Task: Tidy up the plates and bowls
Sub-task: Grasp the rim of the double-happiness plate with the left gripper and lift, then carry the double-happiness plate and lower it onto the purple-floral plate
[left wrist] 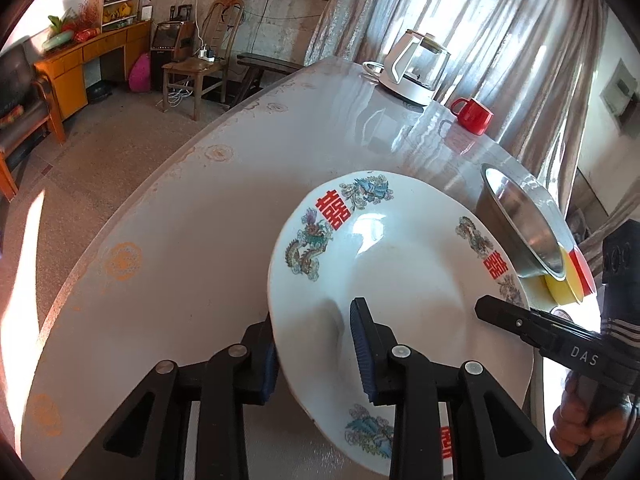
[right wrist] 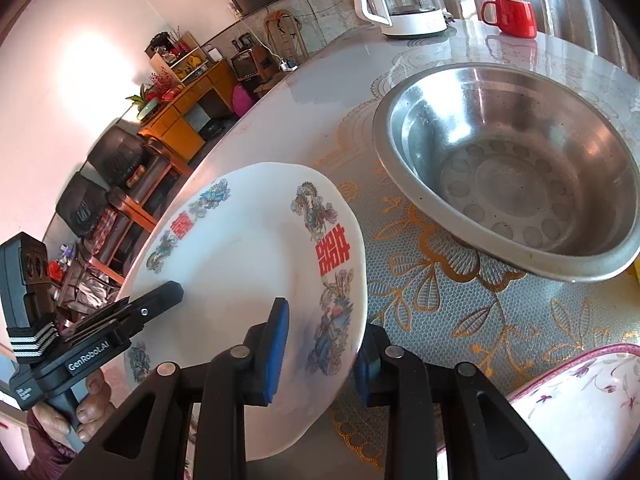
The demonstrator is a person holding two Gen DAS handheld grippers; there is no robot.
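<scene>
One plate (left wrist: pixel 400 272), two hand-held grippers (left wrist: pixel 316 352)

Worktop (left wrist: pixel 180 240): glossy pale surface, faded orange medallions at the near edge, gold floral lace pattern on the right side. Resting on it: glass kettle on white base (right wrist: pixel 400 0) and red mug (right wrist: pixel 510 16) at the far end, near each other; steel bowl (right wrist: pixel 508 168); floral pink-rimmed dish (right wrist: pixel 580 408).

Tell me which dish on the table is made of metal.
The steel bowl, plain and shiny with a dimpled bottom, sitting empty beyond the white dragon plate. That plate is ceramic with red characters; the floral pink-rimmed dish at the near right is printed too.
</scene>
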